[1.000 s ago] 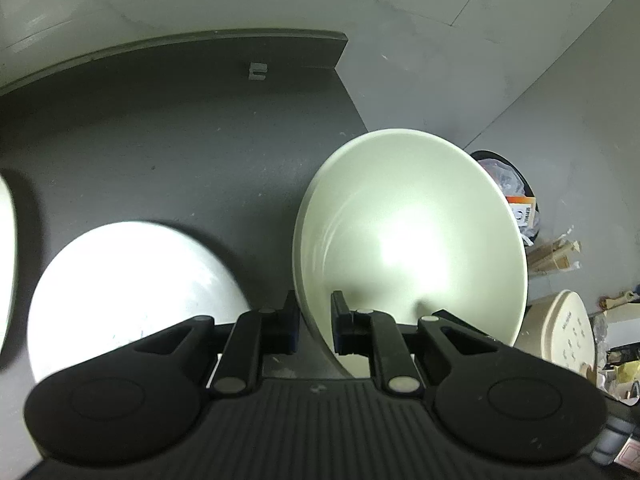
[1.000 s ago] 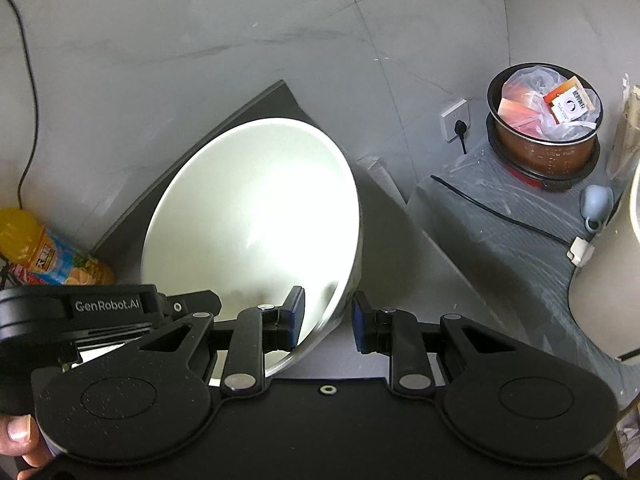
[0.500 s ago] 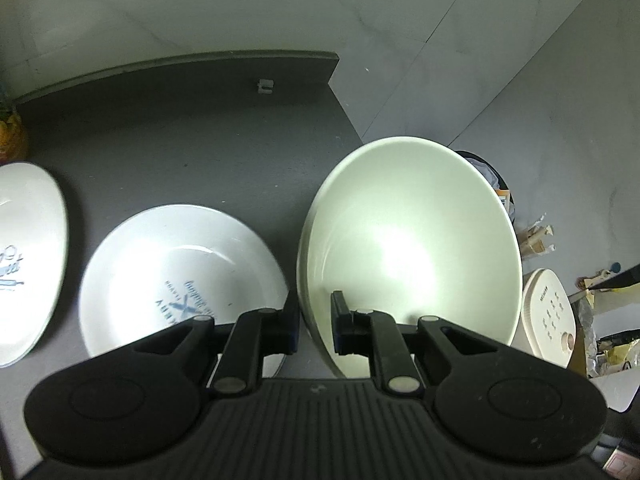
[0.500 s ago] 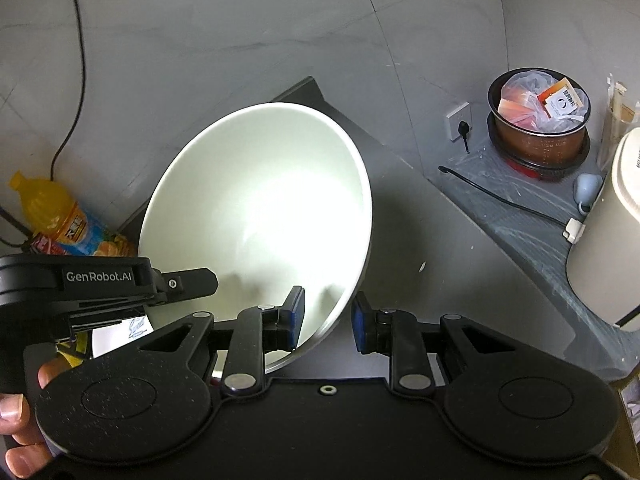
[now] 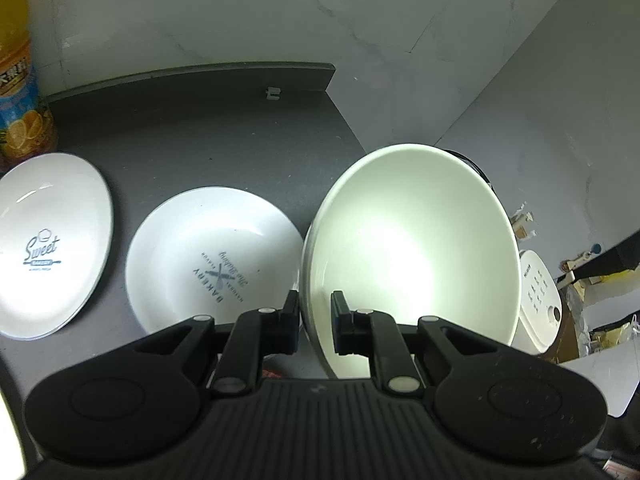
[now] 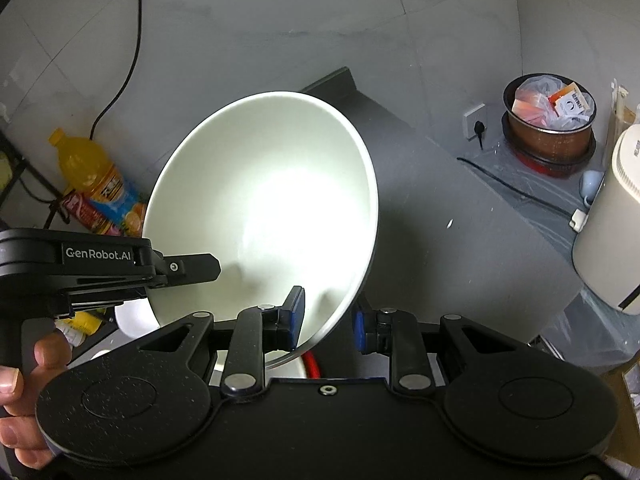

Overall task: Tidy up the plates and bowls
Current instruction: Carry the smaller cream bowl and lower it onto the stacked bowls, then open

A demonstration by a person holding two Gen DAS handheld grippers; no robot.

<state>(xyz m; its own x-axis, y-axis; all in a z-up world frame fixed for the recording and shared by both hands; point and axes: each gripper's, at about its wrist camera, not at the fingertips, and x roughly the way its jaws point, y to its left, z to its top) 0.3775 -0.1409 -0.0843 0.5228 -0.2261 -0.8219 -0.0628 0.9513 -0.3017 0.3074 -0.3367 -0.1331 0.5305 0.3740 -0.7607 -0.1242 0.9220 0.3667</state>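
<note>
A large plain white bowl (image 5: pixel 412 248) is held up above the dark countertop (image 5: pixel 208 136) by both grippers. My left gripper (image 5: pixel 315 322) is shut on its left rim. My right gripper (image 6: pixel 329 322) is shut on the opposite rim of the same bowl (image 6: pixel 272 208); the left gripper's body (image 6: pixel 100 268) shows at the left of the right wrist view. On the counter below lie a white plate printed "Bakery" (image 5: pixel 208 260) and a white plate printed "Sweet" (image 5: pixel 48 240), side by side.
An orange juice bottle (image 5: pixel 20 88) stands at the counter's far left; it also shows in the right wrist view (image 6: pixel 98 184). Right of the counter are a trash bin (image 6: pixel 550 120), a white appliance (image 6: pixel 612 224) and a wall socket (image 6: pixel 474 120). The counter's far right corner (image 5: pixel 328 76) drops off.
Both grippers have lifted the bowl higher and pulled back. The two printed plates and the juice bottle have come into the left wrist view.
</note>
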